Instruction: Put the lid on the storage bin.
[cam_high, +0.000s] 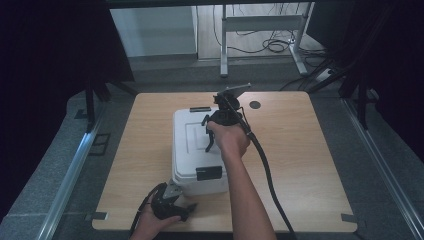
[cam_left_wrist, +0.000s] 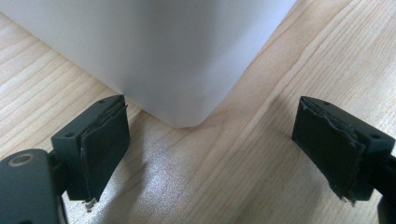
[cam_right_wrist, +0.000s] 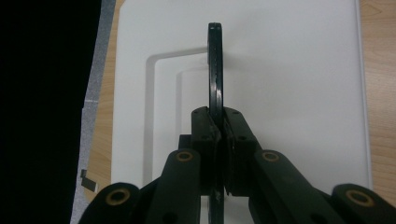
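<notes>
Right hand-held gripper (cam_right_wrist: 217, 135) clamped on black handle (cam_right_wrist: 215, 70) above white box (cam_high: 192, 150); left hand-held gripper (cam_left_wrist: 210, 154) wide open at box corner on desk (cam_high: 300, 150).

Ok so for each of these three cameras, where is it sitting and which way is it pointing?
High view: above the person's side, looking forward and down at the white box; both forearms show.
Left gripper view: on the left gripper, low over the table, facing the box's corner between open jaws.
Right gripper view: on the right gripper, looking down at the lid, shut on the black handle.
All share the box.
</notes>
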